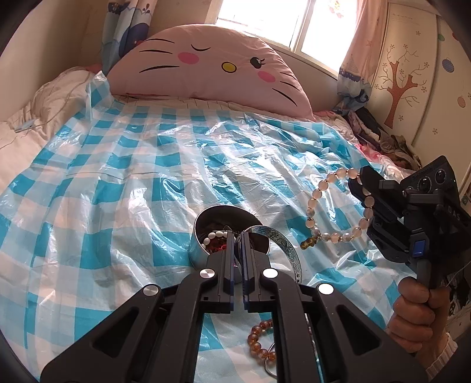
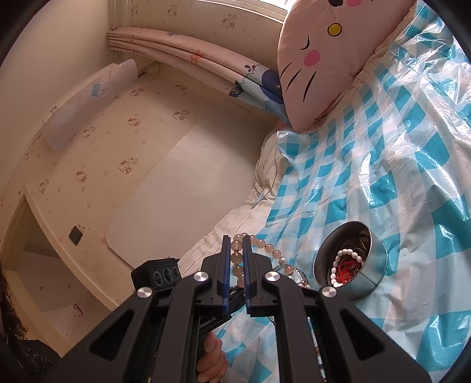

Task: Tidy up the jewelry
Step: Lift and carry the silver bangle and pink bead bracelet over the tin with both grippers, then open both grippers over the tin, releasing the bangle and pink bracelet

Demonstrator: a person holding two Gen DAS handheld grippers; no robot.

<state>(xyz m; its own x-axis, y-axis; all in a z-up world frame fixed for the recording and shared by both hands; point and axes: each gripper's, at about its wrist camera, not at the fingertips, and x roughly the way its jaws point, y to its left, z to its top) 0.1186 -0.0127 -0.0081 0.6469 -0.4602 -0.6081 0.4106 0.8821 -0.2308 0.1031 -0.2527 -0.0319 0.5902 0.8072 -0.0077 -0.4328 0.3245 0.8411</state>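
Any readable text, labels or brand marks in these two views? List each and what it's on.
"DAS": white letters on the side of the right gripper body, left wrist view; may be part of a longer word.
"iRobot.AI": white print on the left gripper's handle, right wrist view; the first letter is cut off.
Writing on the wardrobe door: too small to read.

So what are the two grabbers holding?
Right gripper pinches the pale bead bracelet by its beads. Left gripper pinches the patterned bangle by its rim.
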